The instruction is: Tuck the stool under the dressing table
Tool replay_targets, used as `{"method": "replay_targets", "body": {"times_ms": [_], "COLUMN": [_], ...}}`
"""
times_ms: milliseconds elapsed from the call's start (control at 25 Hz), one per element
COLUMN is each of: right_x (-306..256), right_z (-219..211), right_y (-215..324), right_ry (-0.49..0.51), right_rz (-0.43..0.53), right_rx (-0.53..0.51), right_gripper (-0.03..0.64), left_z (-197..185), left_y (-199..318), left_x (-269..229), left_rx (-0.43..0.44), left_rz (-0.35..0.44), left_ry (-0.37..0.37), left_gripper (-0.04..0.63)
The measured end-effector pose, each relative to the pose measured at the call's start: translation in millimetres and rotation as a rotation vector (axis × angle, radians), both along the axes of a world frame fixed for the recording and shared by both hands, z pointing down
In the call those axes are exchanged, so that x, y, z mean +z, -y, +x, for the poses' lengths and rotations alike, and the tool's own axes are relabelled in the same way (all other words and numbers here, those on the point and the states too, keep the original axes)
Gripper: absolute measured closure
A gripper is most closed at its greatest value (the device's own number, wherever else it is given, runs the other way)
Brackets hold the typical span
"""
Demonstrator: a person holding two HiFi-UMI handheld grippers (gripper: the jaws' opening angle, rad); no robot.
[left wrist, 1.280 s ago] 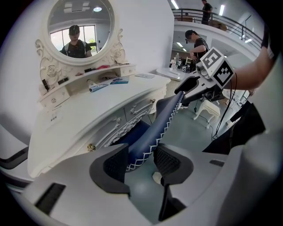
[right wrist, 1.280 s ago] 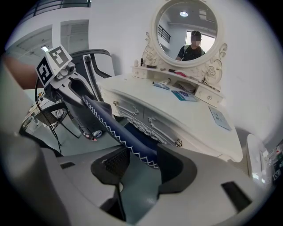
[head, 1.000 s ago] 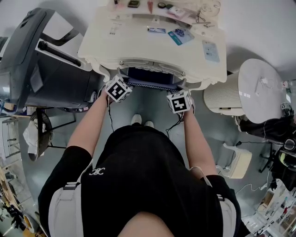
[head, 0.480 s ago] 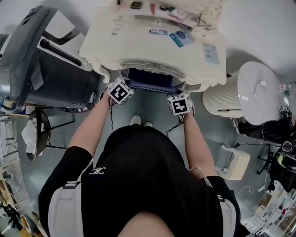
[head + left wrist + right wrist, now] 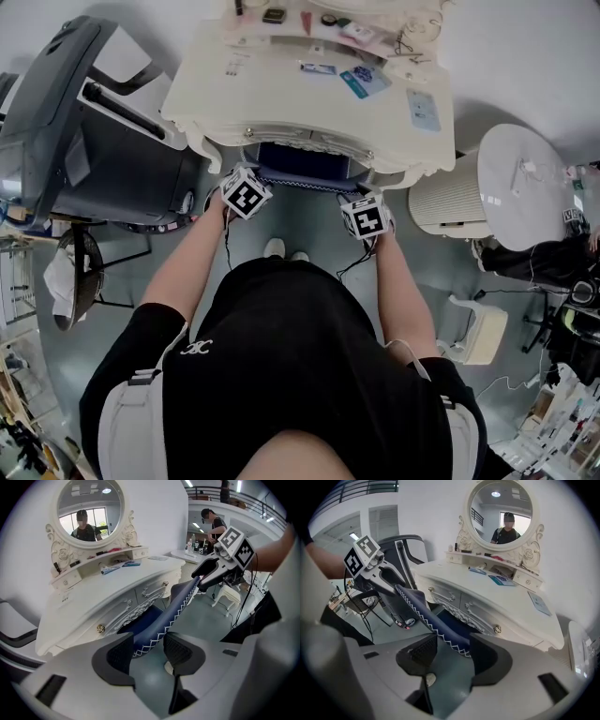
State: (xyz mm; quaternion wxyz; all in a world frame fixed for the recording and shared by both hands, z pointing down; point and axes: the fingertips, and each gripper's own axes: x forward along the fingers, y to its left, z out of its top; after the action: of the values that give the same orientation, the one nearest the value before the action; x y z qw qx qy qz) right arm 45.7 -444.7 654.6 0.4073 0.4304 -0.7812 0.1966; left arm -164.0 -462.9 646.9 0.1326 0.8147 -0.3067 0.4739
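Observation:
The stool (image 5: 305,161) has a dark blue seat with white zigzag stitching and sits mostly beneath the cream dressing table (image 5: 309,94); only its near edge shows. My left gripper (image 5: 255,174) is at the seat's left end and my right gripper (image 5: 352,193) at its right end. In the left gripper view the seat rim (image 5: 159,620) runs between the jaws of the left gripper (image 5: 149,651), with a gap on one side. The right gripper view shows the same: the rim (image 5: 436,620) lies loosely inside the open right gripper (image 5: 453,653).
A treadmill (image 5: 84,122) stands close on the table's left. A ribbed white bin (image 5: 450,197) and a round white side table (image 5: 525,183) stand on its right. A small white stool (image 5: 483,323) is behind me on the right. Small items lie on the tabletop below the oval mirror (image 5: 91,508).
Both grippers have drawn back a little toward my body, while the stool stays put under the table.

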Motion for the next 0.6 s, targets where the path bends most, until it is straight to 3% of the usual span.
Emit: {"method": "replay_targets", "body": {"times_ms": [120,240,320,360,440,600], "right_x": [-11.7,-40.0,-67.0,-81.1,-111.4,-183.6], "right_z": [-6.4,-22.1,-27.2,-28.0,-29.4,-29.7], "right_y": [-5.1,-6.0,3.2,9.1,20.2,35.1], "right_ry": [0.015,0.082,0.125,0.151,0.212,0.303], "right_rz": [0.012,0.068,0.152,0.193,0.266,0.450], "right_rx": [-0.018,-0.054,-0.024,0.002,0.049,0.116], "right_gripper": [0.413,0.442,0.569,0.594,0.605,0.606], "left_z": [-2.2,2.6,6.3,7.0,5.5,6.1], "left_y": [-6.0,-6.7,-2.9,1.2,14.1,32.7], "left_x": [-10.6,-32.1,-52.6,-63.4,-86.8,-141.4], "left_rx": [-0.017,-0.072,-0.134,-0.169,-0.256,-0.364], "left_rz": [0.029,0.038,0.020,0.025,0.071,0.179], "left_ry": [-0.012,-0.158,-0.276,-0.316,-0.377,-0.466], "left_gripper": [0.413,0.431,0.431,0.456,0.580,0.588]}}
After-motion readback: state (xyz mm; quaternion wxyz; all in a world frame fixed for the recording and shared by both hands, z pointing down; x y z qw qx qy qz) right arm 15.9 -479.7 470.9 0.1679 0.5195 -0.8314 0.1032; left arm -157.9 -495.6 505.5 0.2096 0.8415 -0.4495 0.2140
